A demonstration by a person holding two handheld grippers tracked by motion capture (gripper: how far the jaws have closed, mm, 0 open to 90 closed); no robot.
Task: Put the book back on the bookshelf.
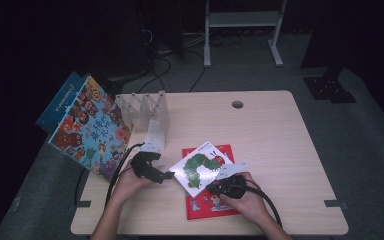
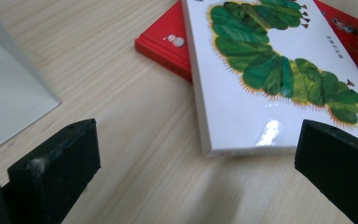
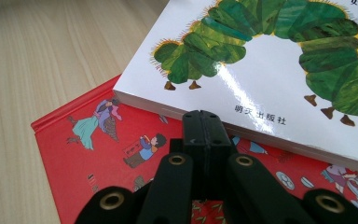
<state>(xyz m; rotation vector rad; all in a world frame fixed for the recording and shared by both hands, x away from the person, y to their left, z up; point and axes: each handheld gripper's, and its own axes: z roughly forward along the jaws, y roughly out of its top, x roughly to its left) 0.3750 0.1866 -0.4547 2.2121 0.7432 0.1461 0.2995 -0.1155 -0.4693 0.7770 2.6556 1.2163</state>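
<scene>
Between the two matt black, block-shaped jaws of the left gripper (image 2: 196, 163), which stand wide apart with nothing held, lies bare pale wood-grain tabletop; the near corner of the white caterpillar book (image 2: 261, 84) sits just ahead of them, close to the right-hand jaw. One jaw pad is scuffed, with a speck of white fluff on it. That book is a glossy white, rectangular picture book with a thick block of pages and a green collage caterpillar across its cover. It lies askew on top of the red book (image 2: 165, 39), a flat hardcover with a smooth red cover.

At the right gripper (image 3: 207, 122) the jaws are pressed together with nothing between them; their joined black tip rests at the white book's lower edge, above the red cover with its small drawn figures (image 3: 98, 154). Whether the tip touches the page edge cannot be told.

From above, the left gripper (image 1: 166, 175) sits just left of the white book (image 1: 200, 165) and the right gripper (image 1: 214, 188) at its lower right corner, both books near the front middle of the light wooden table (image 1: 280, 130). A clear plastic book rack (image 1: 150, 112) with upright dividers stands near the back left, and two large colourful picture books (image 1: 87, 127) lean at the table's left edge.
</scene>
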